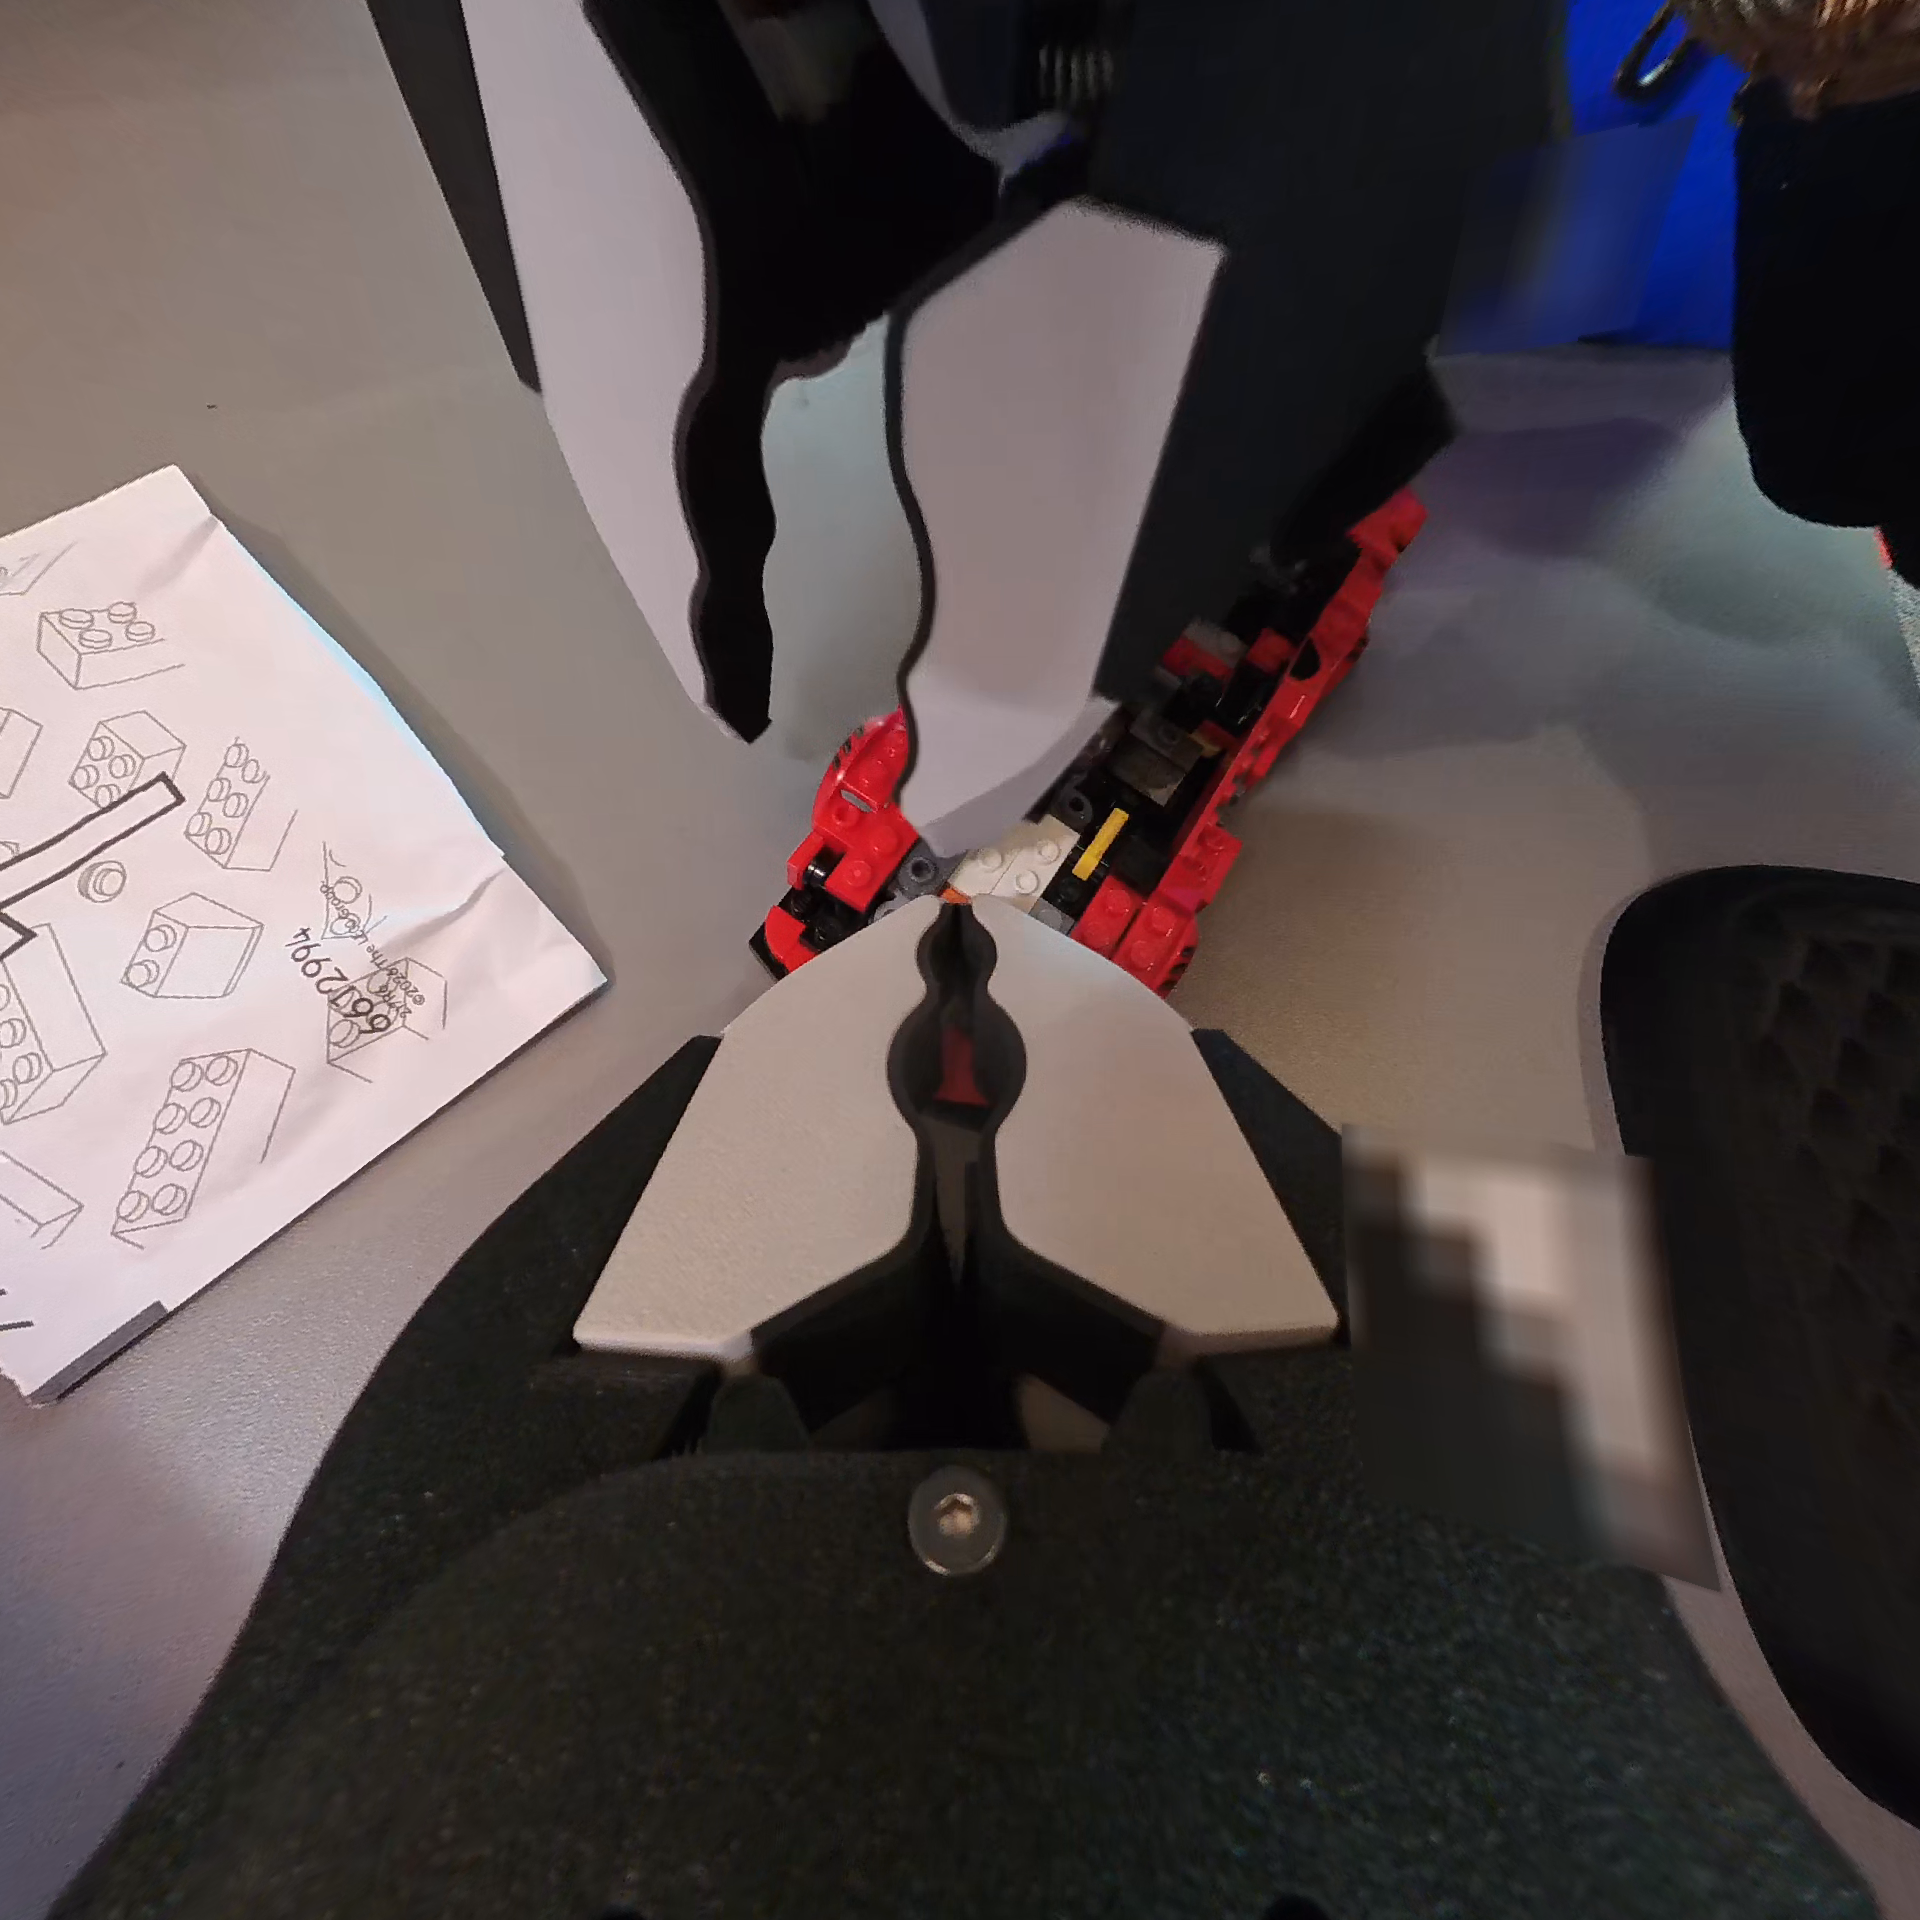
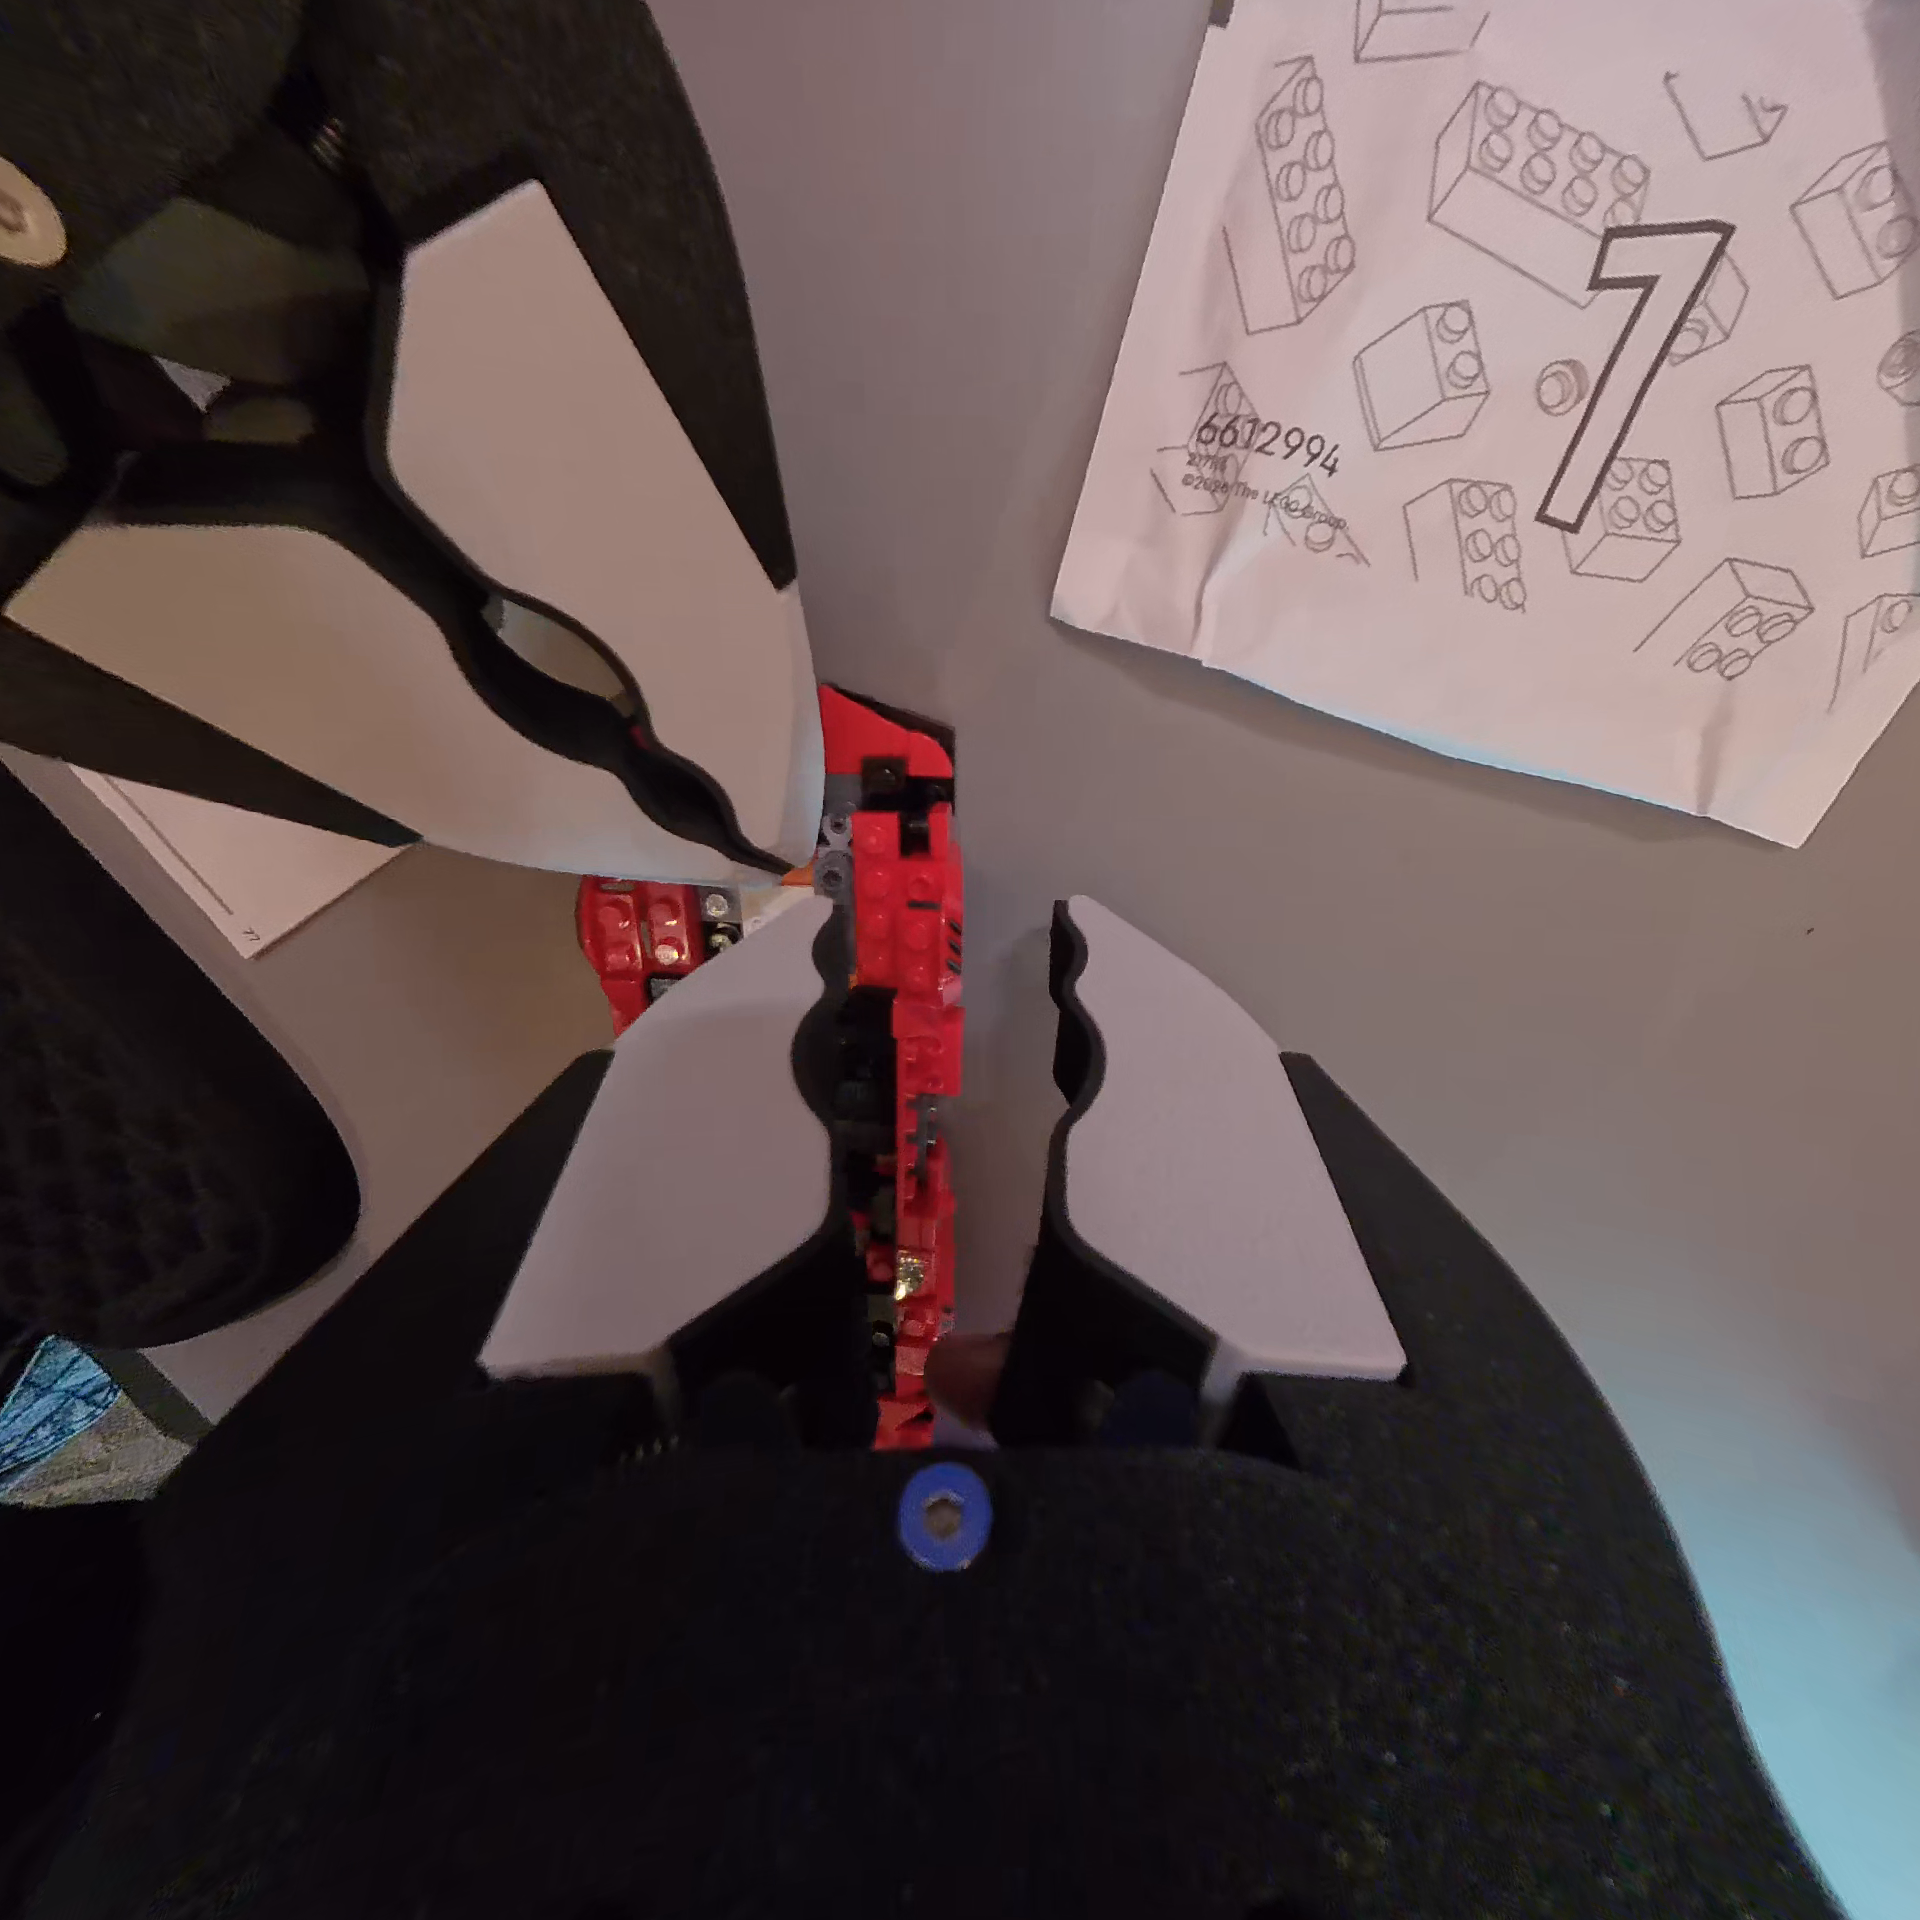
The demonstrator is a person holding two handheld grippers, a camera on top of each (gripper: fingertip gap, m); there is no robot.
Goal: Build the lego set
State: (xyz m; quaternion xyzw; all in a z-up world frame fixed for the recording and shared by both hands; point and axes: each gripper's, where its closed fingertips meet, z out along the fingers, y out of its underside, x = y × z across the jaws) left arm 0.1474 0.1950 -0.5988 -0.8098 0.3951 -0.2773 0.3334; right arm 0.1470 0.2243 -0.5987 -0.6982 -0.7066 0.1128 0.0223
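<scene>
A partly built red and black Lego car lies on the grey table. It also shows in the right wrist view. My left gripper is shut on a tiny orange piece, with its tip touching the car's white and grey studs. From the right wrist view the left gripper comes in from the upper left with the orange piece at its tip. My right gripper is open and straddles the car lengthwise. Its left finger lies against the car and its right finger stands apart. It also shows in the left wrist view.
A white paper bag printed with brick drawings lies left of the car, and shows at the upper right in the right wrist view. A white booklet page lies under the left gripper. A black mesh-textured object sits at the right. My left and right fingertips are right by each other. From the left gripper's tips to the black mesh-textured object is close to 15 cm. It is also in sight in the right wrist view.
</scene>
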